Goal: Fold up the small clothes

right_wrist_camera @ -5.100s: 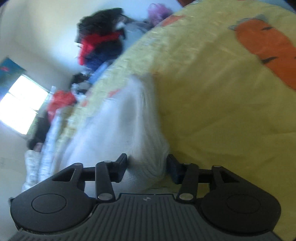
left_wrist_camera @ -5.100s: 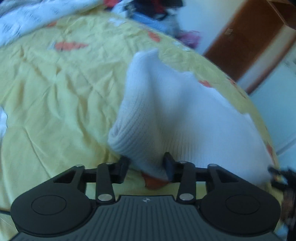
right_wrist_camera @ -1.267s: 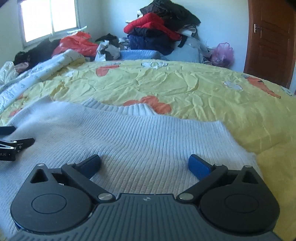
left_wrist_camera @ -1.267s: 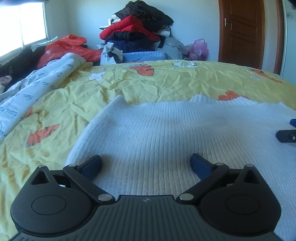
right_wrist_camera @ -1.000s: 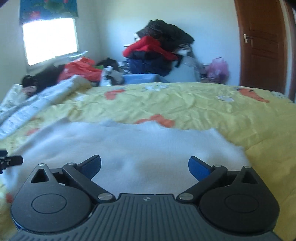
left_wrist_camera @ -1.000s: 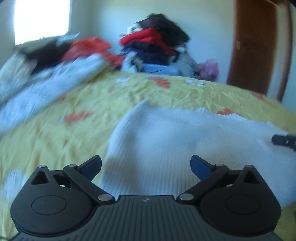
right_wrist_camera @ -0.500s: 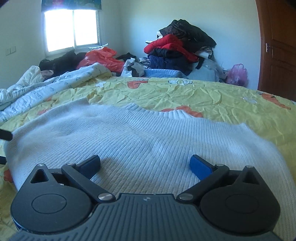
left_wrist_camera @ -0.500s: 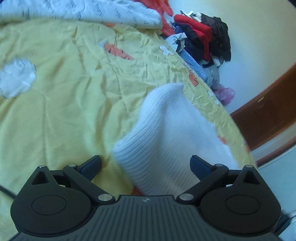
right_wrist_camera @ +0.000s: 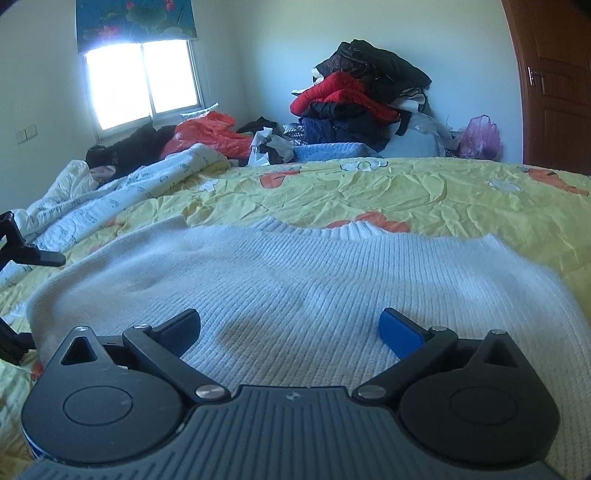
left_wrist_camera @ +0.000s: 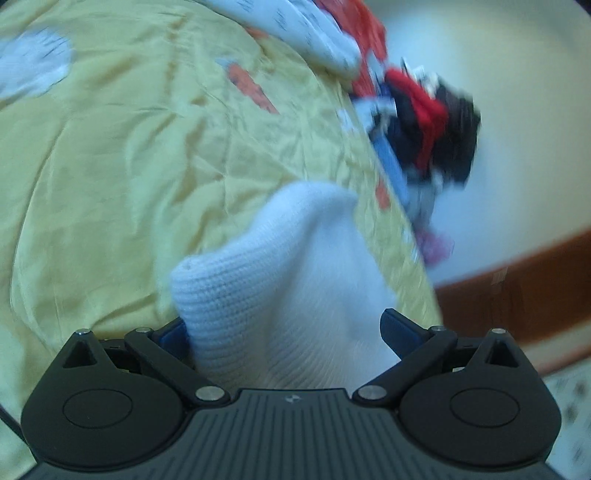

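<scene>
1. Bedroom, daylit: window (right_wrist_camera: 142, 83) at far left under a blue flowered blind (right_wrist_camera: 135, 20), pale walls, brown wooden door (right_wrist_camera: 554, 85) at far right.
2. Bed (right_wrist_camera: 424, 195) fills the foreground, covered by a yellow sheet printed with orange carrots and white shapes, creased all over.
3. Left edge of the bed: a rumpled white duvet (right_wrist_camera: 110, 199) with small print; behind it an orange plastic bag (right_wrist_camera: 207, 134).
4. Centre back, against the wall: a heap of clothes (right_wrist_camera: 362, 99), black and red on top, dark blue lower down. A pink bag (right_wrist_camera: 480, 138) sits to its right, near the door.
5. White ribbed sweater (right_wrist_camera: 295, 288) lies spread flat on the sheet, neckline toward the far side.
6. Left gripper (left_wrist_camera: 284, 328): view is tilted and motion-blurred. Its fingers stand wide apart, and the sweater's left edge, bunched into a raised fold, sits between them. Contact with the blue pads cannot be judged.
7. Right gripper (right_wrist_camera: 291, 328): fingers wide apart, low over the near part of the sweater, gripping nothing.
8. In the right wrist view, black parts of the left gripper show at the far left, beside the sweater's edge.
</scene>
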{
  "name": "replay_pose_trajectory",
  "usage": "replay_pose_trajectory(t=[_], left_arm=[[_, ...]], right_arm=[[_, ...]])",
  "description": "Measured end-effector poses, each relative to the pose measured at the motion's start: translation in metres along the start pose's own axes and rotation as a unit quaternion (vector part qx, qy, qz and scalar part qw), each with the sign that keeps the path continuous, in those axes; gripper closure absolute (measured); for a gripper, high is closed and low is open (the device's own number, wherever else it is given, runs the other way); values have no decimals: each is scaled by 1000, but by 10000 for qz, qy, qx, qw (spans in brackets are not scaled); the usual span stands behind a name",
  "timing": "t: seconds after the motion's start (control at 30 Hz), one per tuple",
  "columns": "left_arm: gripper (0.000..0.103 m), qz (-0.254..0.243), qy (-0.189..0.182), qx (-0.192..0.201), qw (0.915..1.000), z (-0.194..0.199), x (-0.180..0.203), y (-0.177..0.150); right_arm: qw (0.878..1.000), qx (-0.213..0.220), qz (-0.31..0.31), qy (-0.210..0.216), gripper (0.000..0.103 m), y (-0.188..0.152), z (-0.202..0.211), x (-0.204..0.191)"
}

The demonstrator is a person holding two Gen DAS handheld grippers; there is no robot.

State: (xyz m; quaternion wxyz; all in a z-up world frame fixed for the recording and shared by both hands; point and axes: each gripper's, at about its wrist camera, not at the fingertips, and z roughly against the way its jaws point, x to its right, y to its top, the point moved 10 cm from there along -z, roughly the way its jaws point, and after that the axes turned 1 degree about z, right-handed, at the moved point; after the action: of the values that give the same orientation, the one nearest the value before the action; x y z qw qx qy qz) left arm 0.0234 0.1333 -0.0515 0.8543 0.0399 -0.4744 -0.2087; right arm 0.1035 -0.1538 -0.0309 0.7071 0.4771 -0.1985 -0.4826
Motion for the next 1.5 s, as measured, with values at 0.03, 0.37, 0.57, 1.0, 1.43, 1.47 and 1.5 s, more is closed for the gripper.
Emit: replay_pose_trajectory(t=[0.03,0.37,0.57,1.0,1.43,1.47,1.5], left_arm=[[0,42,-79,31,10000,-1,-1,1],[12,210,-122,-82,9997,2,-9,11],[67,-309,498,231,9980,3,-19,14],[74,-1633,1306,642,9758,7,15,13],[74,-6913,968,1660,6966,-6,108,-146],[74,-6963,972,1694,6907,-5,106,-145],[74,-6991,981,1711,6873,-4,106,-145]], right_arm=[[10000,8,-17,6,2,0,0,0],[10000,20,-34,-8,2,1,1,1],[10000,-1,21,-61,2,0,0,1],[10000,21,12,-61,2,1,0,0],[9898,241,-1283,571,1,10,16,24],[9853,167,-1572,647,0,15,17,26],[9796,64,-1870,732,0,20,16,28]])
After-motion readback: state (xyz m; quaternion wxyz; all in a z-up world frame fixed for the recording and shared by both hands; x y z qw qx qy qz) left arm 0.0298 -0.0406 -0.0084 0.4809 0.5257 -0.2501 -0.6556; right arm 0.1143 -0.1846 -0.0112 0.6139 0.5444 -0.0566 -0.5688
